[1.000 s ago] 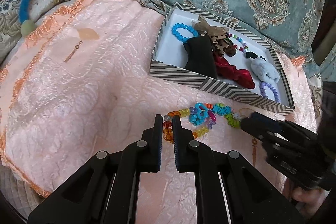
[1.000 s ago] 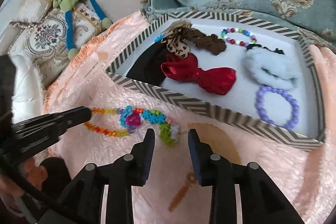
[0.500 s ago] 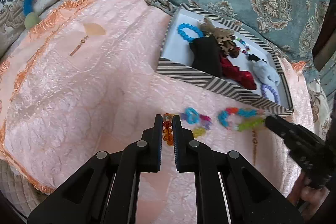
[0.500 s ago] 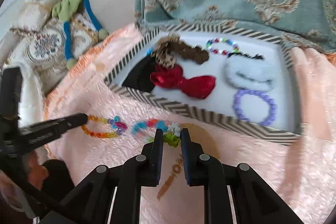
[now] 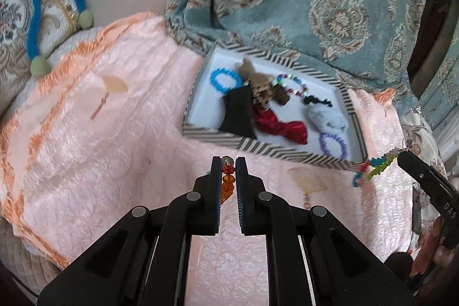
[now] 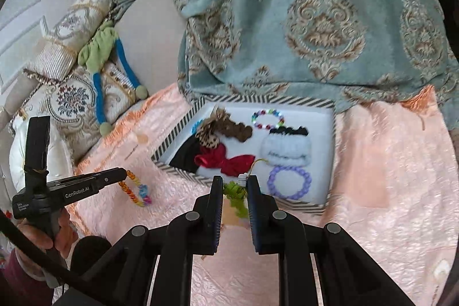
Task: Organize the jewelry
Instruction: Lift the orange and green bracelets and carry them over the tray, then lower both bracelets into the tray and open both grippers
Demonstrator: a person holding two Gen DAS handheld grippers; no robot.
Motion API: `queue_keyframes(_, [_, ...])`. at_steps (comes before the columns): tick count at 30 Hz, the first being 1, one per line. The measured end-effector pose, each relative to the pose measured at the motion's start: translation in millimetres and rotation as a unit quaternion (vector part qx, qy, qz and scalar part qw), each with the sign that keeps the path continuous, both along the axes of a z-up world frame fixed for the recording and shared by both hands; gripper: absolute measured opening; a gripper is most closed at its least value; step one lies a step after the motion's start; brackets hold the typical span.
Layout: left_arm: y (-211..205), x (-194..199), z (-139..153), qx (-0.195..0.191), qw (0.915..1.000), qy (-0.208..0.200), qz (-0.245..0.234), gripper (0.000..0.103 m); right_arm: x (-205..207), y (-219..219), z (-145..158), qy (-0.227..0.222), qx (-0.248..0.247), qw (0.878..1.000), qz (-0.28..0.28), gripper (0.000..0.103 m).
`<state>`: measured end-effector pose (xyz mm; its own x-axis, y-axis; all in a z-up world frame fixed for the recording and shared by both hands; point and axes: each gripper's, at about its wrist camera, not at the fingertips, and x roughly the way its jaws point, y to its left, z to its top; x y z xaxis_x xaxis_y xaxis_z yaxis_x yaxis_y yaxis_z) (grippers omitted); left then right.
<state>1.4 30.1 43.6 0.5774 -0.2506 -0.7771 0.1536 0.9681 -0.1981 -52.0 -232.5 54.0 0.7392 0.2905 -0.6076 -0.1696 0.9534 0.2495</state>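
A multicoloured bead necklace hangs above the pink cloth (image 5: 114, 134), held at both ends. My left gripper (image 5: 228, 162) is shut on its orange and red beads (image 5: 226, 181). My right gripper (image 6: 234, 185) is shut on the green bead end (image 6: 236, 198), just before the striped box (image 6: 172, 138). The left wrist view has the right gripper (image 5: 424, 177) at the far right, with the green and blue beads (image 5: 373, 167) dangling from it. In the right wrist view the left gripper (image 6: 114, 175) carries the orange beads (image 6: 129, 188). The necklace's middle is hidden.
The striped box (image 5: 258, 144) holds a blue bracelet (image 5: 222, 79), a red bow (image 5: 282, 126), a purple bracelet (image 5: 332, 145), a pale scrunchie (image 5: 327, 118), a bead bracelet and brown and black pieces. A teal patterned cloth (image 5: 315, 5) hangs behind it. Cushions (image 6: 71, 93) lie at the left.
My right gripper closed on the green bead end. Both grippers rose and drew apart, lifting the necklace off the cloth toward the box.
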Motion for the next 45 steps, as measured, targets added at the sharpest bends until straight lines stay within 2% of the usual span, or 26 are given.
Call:
queue_keyframes(7, [-11.6, -1.5, 26.4, 0.017, 0.9994, -0.028, -0.01, 0.008, -6.8, -9.3, 12.4, -0.013, -0.002, 1.0, -0.006, 0.016])
queue_keyframes(20, [-44.5, 5.4, 42.0, 0.045, 0.9973, -0.047, -0.036, 0.008, -5.3, -21.5, 20.7, -0.019, -0.011, 1.0, -0.008, 0.016])
queue_keyframes(29, [-69.3, 19.3, 43.1, 0.058, 0.9957, -0.051, -0.051, 0.008, 7.4, -31.3, 21.4, -0.018, -0.013, 1.0, -0.01, 0.016])
queue_keyframes(38, [-95.0, 46.6, 41.6, 0.063, 0.9948, -0.049, -0.064, 0.008, 39.2, -42.7, 16.0, -0.002, -0.022, 1.0, -0.014, 0.016])
queue_keyframes(45, [-123.0, 75.8, 33.6, 0.046, 0.9957, -0.036, -0.072, 0.008, 61.2, -51.1, 12.2, 0.006, -0.028, 0.999, -0.018, 0.016])
